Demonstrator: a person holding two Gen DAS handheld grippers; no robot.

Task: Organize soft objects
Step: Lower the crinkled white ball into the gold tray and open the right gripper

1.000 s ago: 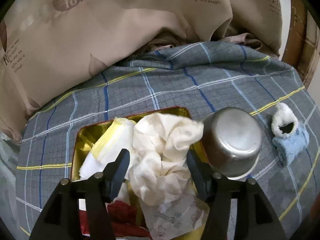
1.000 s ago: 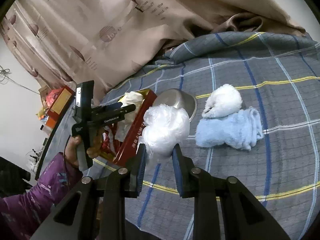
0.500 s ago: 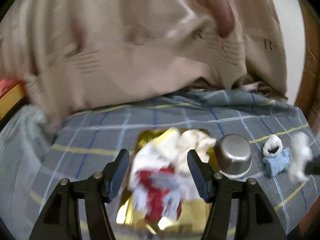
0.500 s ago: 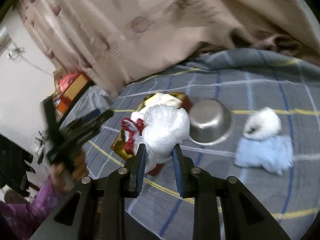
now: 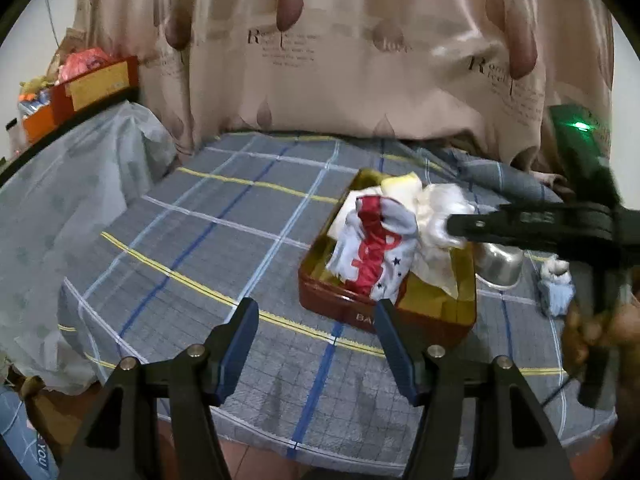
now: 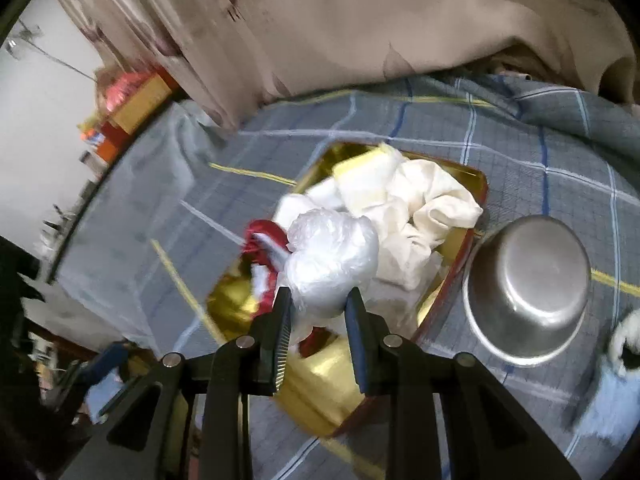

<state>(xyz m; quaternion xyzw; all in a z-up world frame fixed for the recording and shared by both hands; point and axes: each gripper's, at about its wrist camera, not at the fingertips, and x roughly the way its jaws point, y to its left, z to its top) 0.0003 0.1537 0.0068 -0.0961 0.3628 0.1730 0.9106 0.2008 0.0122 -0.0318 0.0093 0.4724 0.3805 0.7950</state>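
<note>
A red tin with a gold inside (image 5: 348, 308) (image 6: 456, 256) lies on the checked bedspread, filled with a cream cloth (image 6: 432, 204), a yellow-white pack (image 6: 360, 168) and a red-and-white cloth (image 5: 372, 256). My right gripper (image 6: 318, 312) is shut on a crumpled clear plastic bag (image 6: 332, 256) and holds it above the tin's near half. In the left wrist view that gripper comes in from the right over the tin. My left gripper (image 5: 314, 344) is open and holds nothing, back from the tin over bare bedspread. A fluffy blue-and-white sock (image 5: 556, 284) (image 6: 616, 384) lies right of the tin.
An upturned steel bowl (image 6: 528, 288) (image 5: 500, 264) sits between the tin and the sock. A beige printed curtain (image 5: 360, 48) hangs behind the bed. Boxes and clutter (image 5: 80, 84) stand at far left. A plastic sheet (image 5: 60, 200) covers the bed's left part.
My left gripper pulled back and to the left, away from the tin. My right gripper carried the plastic bag left, from beside the sock to above the tin.
</note>
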